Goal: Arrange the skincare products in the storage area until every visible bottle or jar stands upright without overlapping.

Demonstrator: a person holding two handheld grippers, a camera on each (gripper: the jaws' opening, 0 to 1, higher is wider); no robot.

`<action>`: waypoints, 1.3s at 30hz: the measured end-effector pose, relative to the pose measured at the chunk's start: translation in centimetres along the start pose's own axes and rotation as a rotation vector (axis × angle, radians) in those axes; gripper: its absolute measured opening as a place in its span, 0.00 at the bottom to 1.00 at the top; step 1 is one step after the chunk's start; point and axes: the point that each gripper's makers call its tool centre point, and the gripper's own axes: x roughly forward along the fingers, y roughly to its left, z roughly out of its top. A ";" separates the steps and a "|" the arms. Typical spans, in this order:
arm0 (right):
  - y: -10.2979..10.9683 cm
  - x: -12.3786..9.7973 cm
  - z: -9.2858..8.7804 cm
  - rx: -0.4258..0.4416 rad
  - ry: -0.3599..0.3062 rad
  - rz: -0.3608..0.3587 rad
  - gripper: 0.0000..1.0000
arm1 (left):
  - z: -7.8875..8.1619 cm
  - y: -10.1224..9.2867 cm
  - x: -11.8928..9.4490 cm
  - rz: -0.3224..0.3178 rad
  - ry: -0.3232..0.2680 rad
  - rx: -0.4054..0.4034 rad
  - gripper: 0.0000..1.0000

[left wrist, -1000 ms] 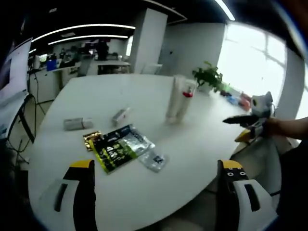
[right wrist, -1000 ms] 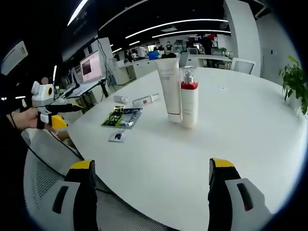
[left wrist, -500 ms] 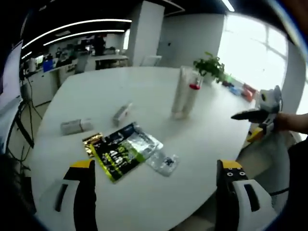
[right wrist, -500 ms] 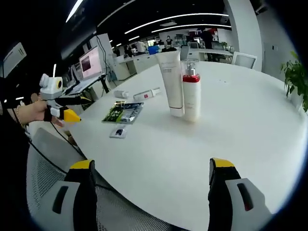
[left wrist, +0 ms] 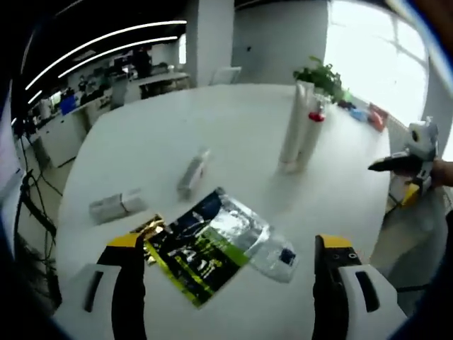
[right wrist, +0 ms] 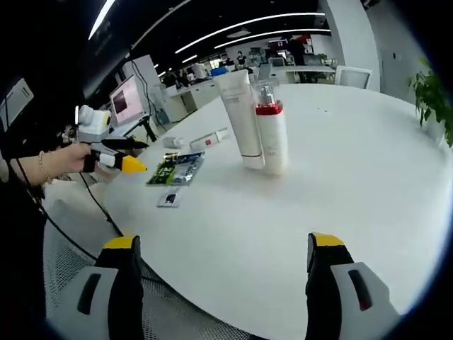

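Observation:
A tall white tube (right wrist: pixel 239 117) and a white pump bottle with a red collar (right wrist: pixel 272 134) stand upright, touching, in the middle of the round white table (right wrist: pixel 354 184). The tube (left wrist: pixel 291 134) and the bottle (left wrist: pixel 312 133) stand at the far right in the left gripper view. A small tube (left wrist: pixel 192 172) lies flat, and a small grey pack (left wrist: pixel 113 207) lies to its left. My left gripper (left wrist: pixel 229 241) hovers open over a green-black sachet (left wrist: pixel 204 249). My right gripper (right wrist: pixel 223 242) stands open near the table's edge, well short of the bottles.
A clear small sachet (left wrist: pixel 276 255) and a gold one (left wrist: pixel 145 230) lie beside the green sachet. The left gripper (right wrist: pixel 106 150), in a person's hand, reaches in by the green sachet (right wrist: pixel 175 168). A potted plant (left wrist: pixel 322 74) stands at the far edge. A mesh chair (right wrist: pixel 64 283) is below.
My left gripper has come forward and down over the sachets, which now look larger. The right gripper view has shifted slightly. Nothing on the table has moved.

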 end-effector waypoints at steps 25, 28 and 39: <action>-0.2 0.0 -0.4 0.019 0.007 -0.007 0.96 | 5.5 3.4 9.5 -0.022 0.116 0.133 0.66; -0.3 -0.1 -0.4 0.023 0.004 -0.007 0.96 | 5.0 4.0 10.9 -0.033 0.176 0.137 0.63; -0.4 -0.2 -0.3 0.038 -0.006 -0.011 0.96 | 4.9 5.5 13.7 -0.052 0.337 0.236 0.55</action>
